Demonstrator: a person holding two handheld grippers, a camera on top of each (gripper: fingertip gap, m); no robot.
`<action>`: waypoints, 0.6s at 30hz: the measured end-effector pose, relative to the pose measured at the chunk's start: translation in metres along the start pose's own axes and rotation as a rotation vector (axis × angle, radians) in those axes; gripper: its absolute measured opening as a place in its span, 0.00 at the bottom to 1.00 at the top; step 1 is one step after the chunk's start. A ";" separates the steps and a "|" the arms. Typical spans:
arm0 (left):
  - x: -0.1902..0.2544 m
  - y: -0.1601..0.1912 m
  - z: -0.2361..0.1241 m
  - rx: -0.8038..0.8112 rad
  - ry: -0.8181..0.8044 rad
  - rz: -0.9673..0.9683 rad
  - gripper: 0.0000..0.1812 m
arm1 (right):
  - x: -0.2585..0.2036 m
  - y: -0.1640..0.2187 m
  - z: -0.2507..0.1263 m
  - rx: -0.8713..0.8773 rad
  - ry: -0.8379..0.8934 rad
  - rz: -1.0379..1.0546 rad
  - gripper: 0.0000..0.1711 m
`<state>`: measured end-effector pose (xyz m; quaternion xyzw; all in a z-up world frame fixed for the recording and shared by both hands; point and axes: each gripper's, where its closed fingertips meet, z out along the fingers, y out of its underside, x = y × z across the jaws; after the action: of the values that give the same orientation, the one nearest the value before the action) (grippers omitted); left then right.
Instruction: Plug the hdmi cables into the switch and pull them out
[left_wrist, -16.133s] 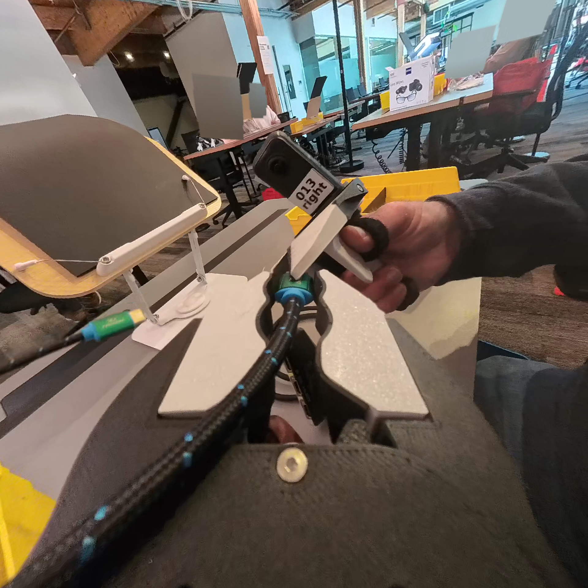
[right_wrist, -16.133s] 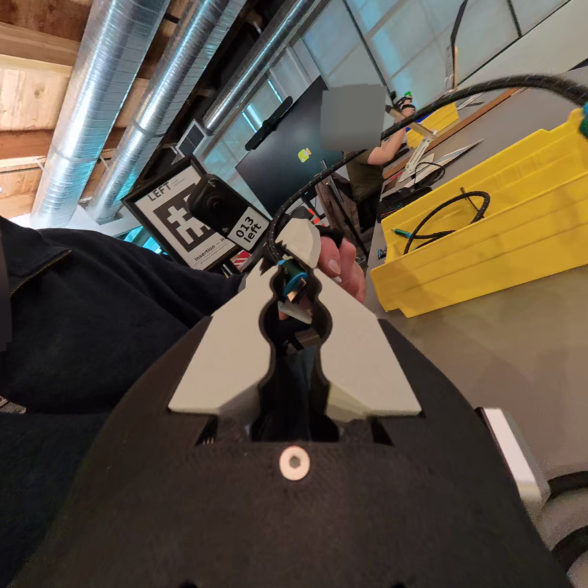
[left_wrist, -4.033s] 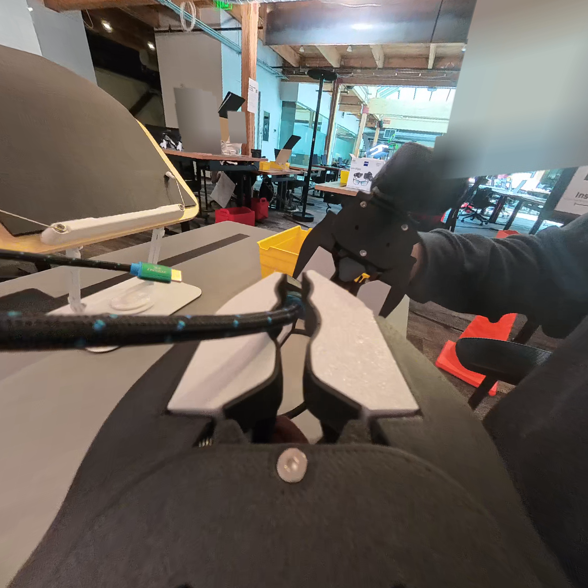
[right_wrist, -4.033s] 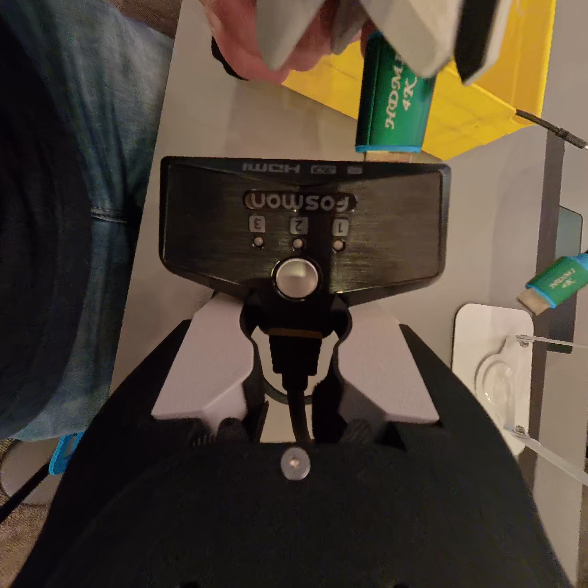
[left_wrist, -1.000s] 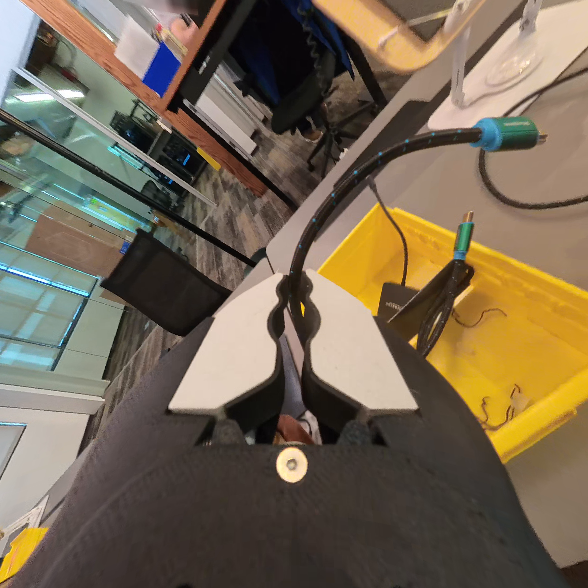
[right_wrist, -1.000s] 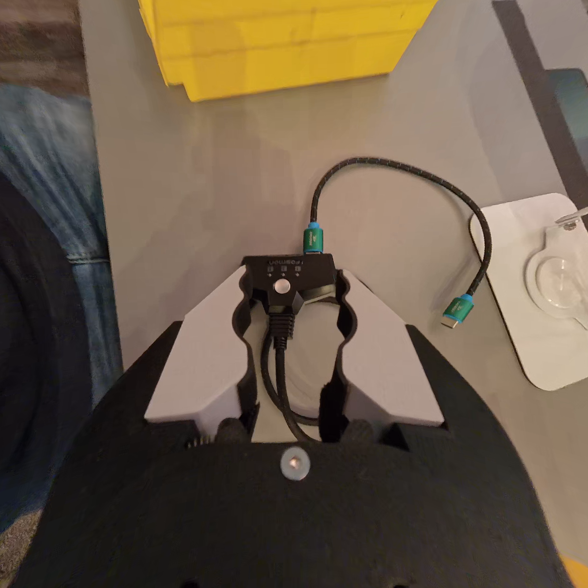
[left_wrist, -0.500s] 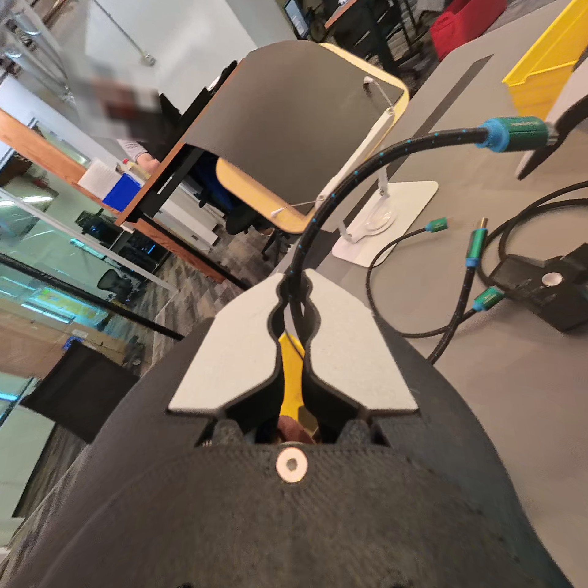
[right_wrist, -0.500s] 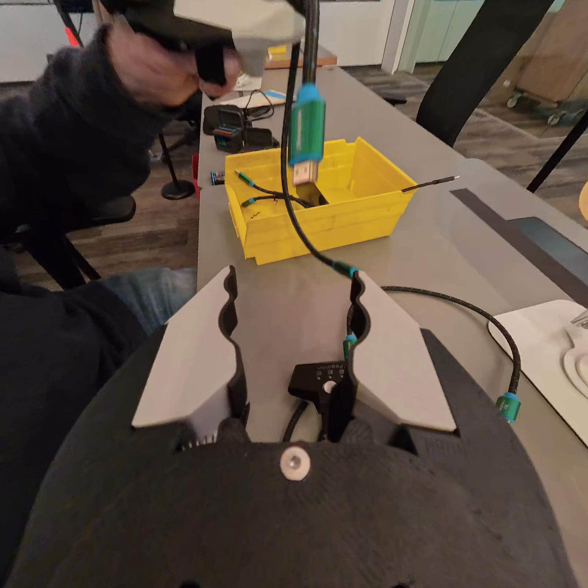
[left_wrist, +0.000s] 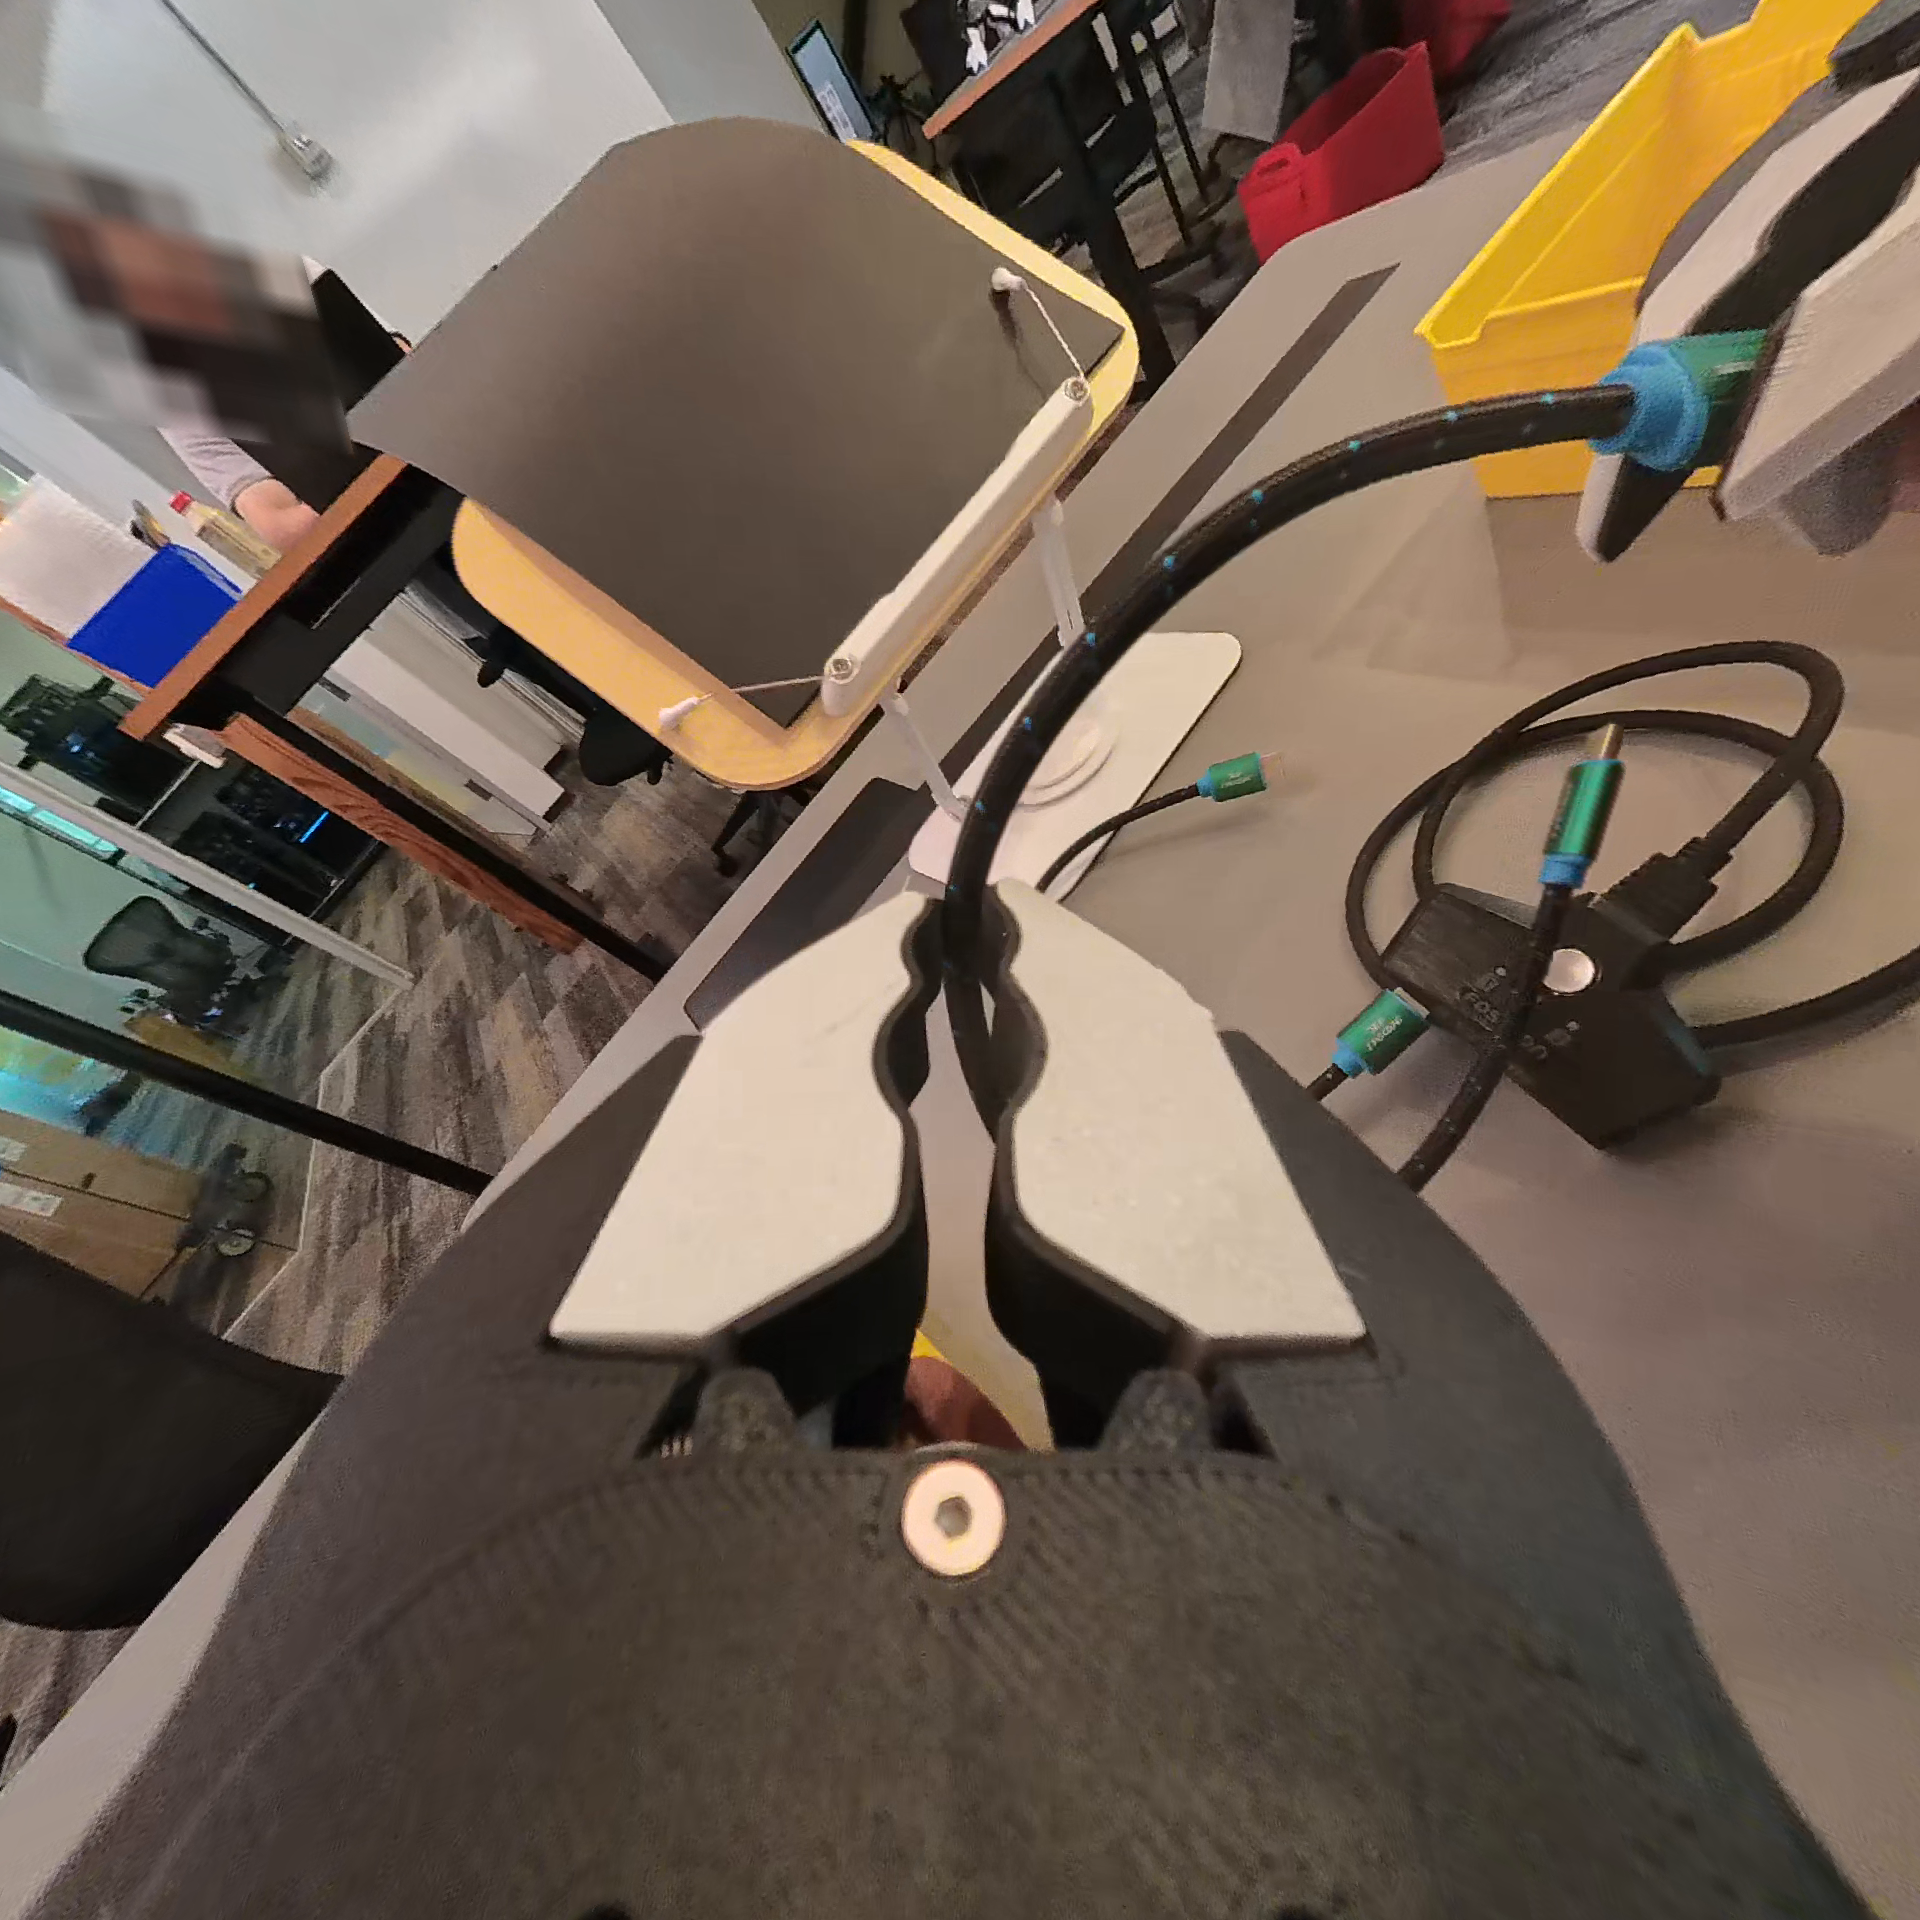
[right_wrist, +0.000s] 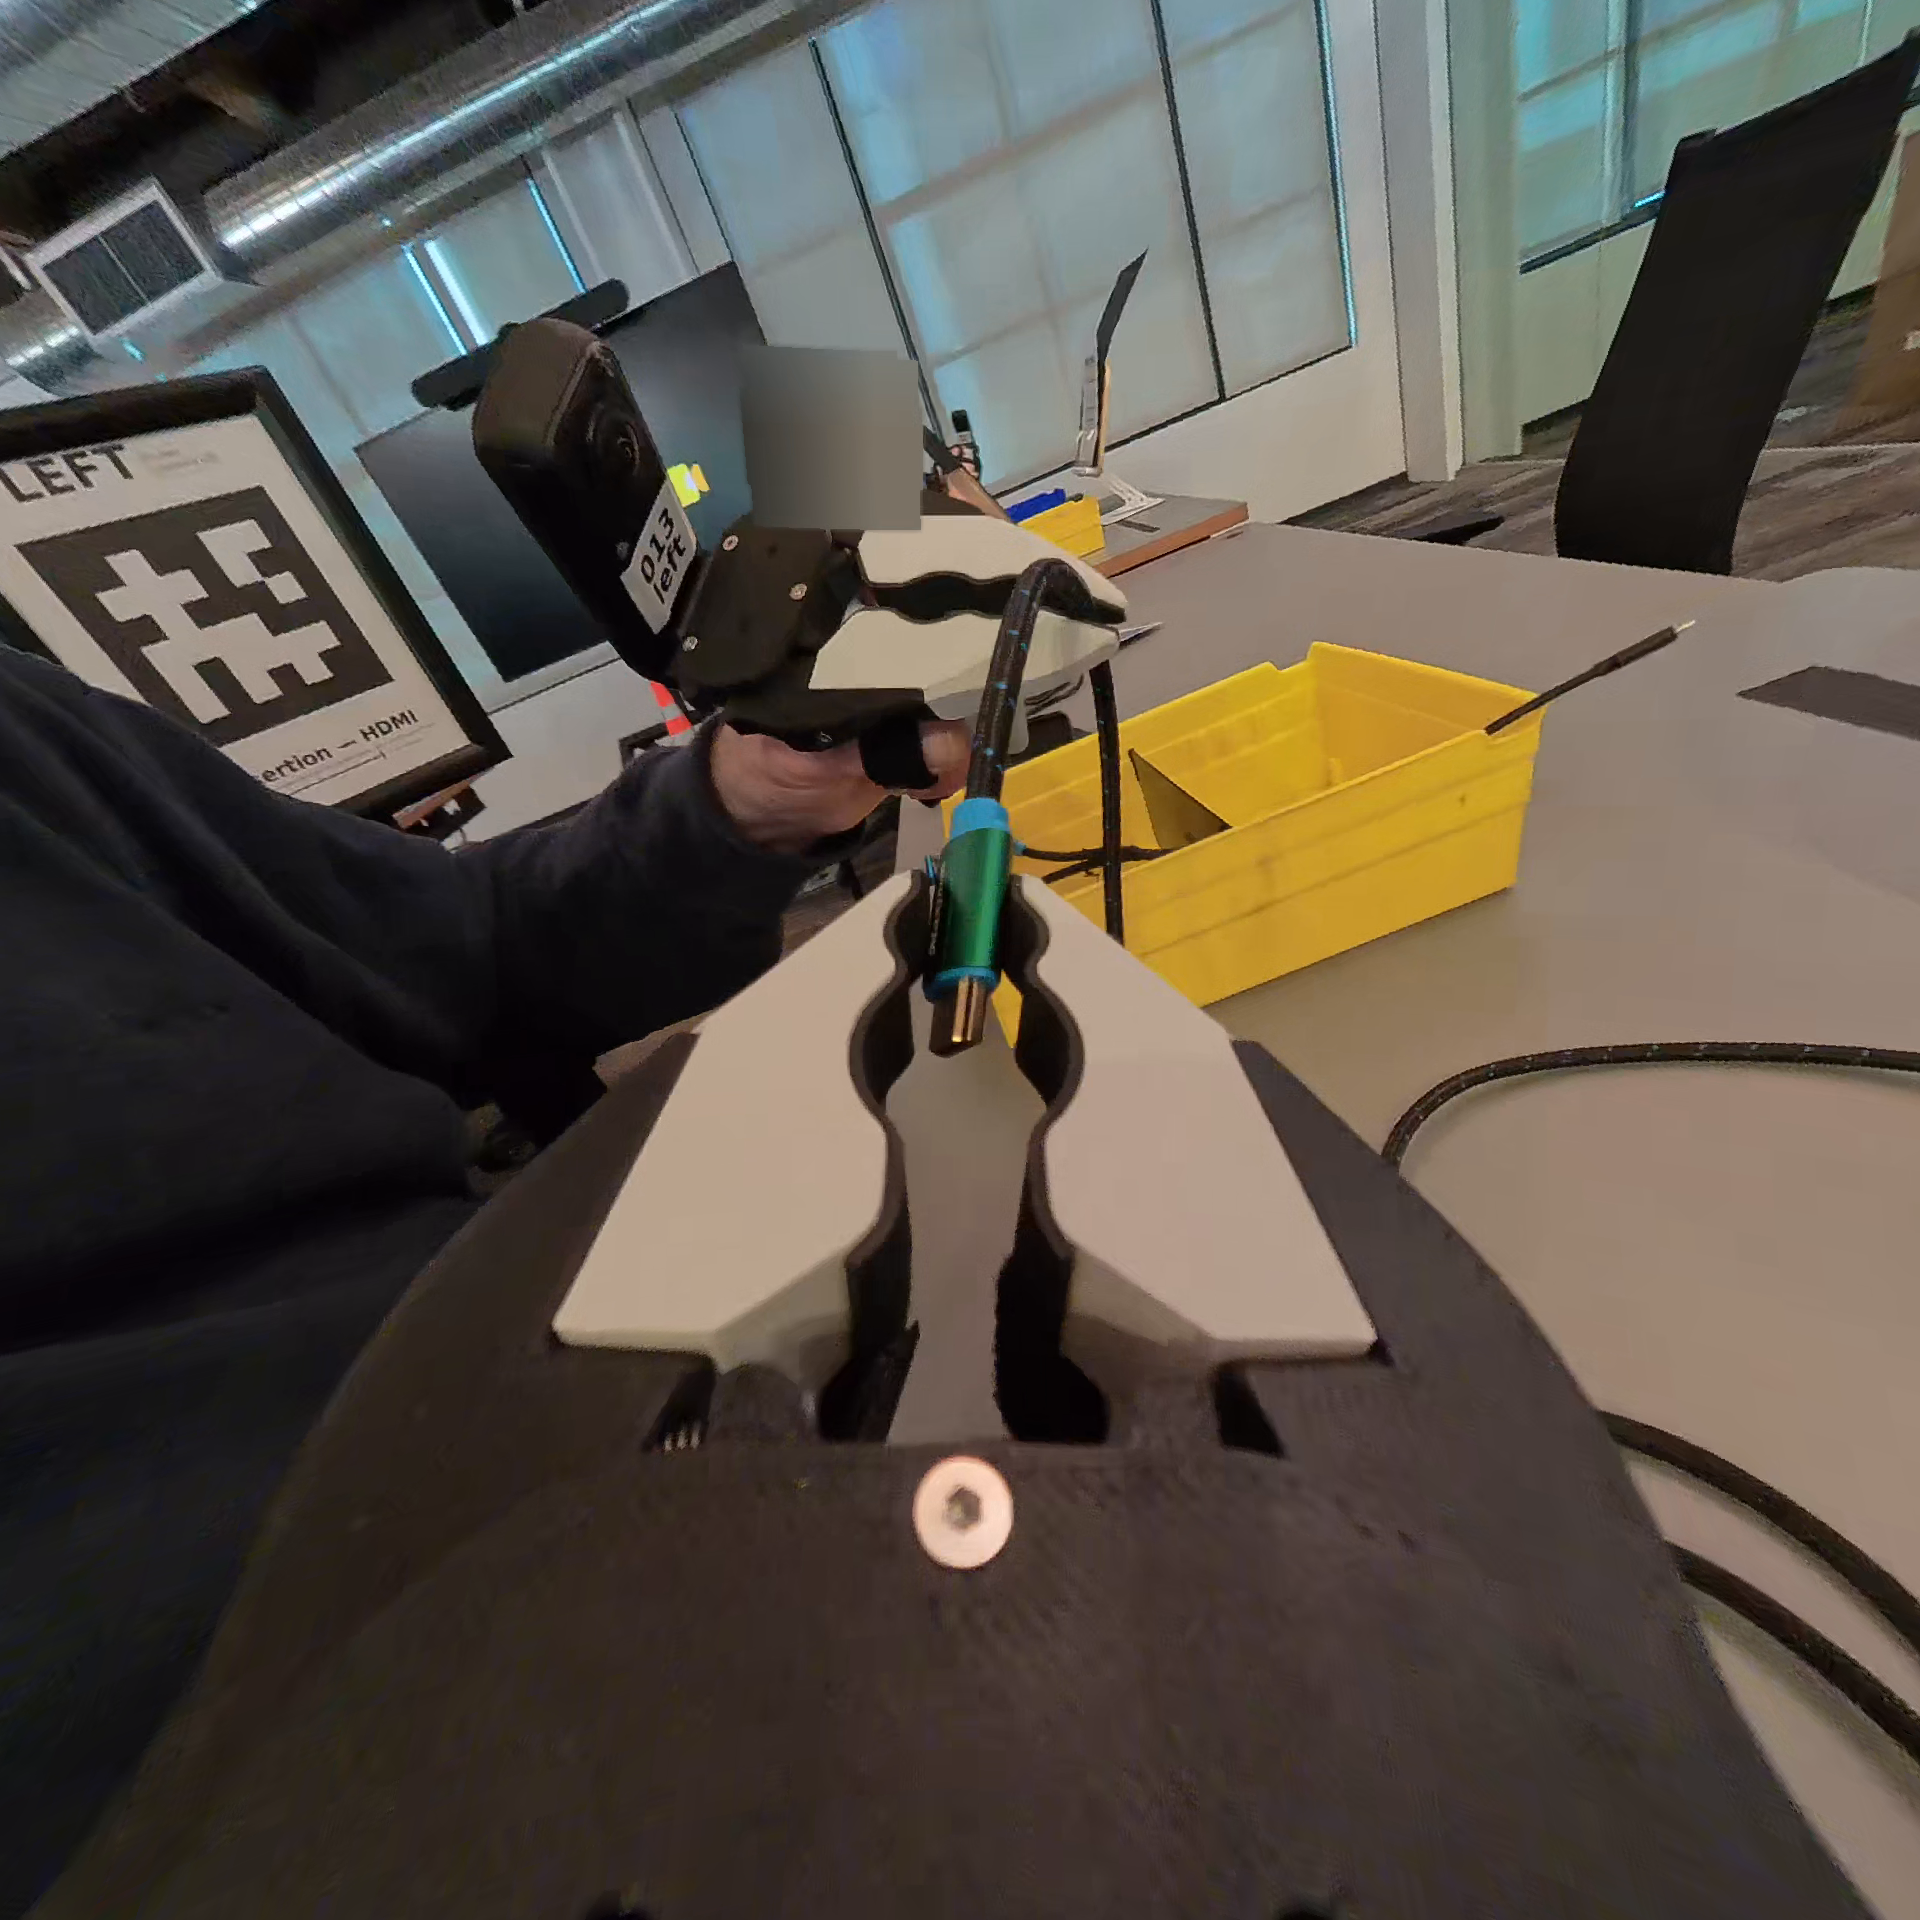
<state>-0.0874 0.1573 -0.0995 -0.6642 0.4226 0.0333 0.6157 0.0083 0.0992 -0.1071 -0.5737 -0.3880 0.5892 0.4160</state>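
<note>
Right hand-held gripper (right_wrist: 966, 914) now pinching plug (right_wrist: 966, 914)

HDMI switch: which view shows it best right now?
Left wrist view: the black HDMI switch lies on the grey table, its round button and one plugged-in green connector visible. The right wrist view doesn't show it, only cable loops.

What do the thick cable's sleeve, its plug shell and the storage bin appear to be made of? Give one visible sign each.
Thick cable: woven fabric braid, black with blue flecks; the weave shows.
Plug shell: probably anodised metal, green with a satin sheen.
Yellow bin: moulded plastic, smooth, slightly scuffed.
</note>
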 end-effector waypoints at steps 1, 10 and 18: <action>0.002 0.002 0.001 -0.003 0.004 0.000 0.03 | 0.001 0.000 -0.001 0.007 -0.005 0.009 0.06; 0.020 0.021 -0.011 -0.006 0.116 0.013 0.04 | -0.002 0.014 0.001 -0.052 -0.088 0.092 0.05; 0.036 0.026 -0.041 0.030 0.205 0.075 0.21 | 0.001 0.054 0.018 -0.200 -0.100 0.201 0.05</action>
<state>-0.0992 0.1071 -0.1307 -0.6385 0.5084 -0.0184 0.5775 -0.0116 0.0815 -0.1575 -0.6181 -0.4055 0.6144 0.2758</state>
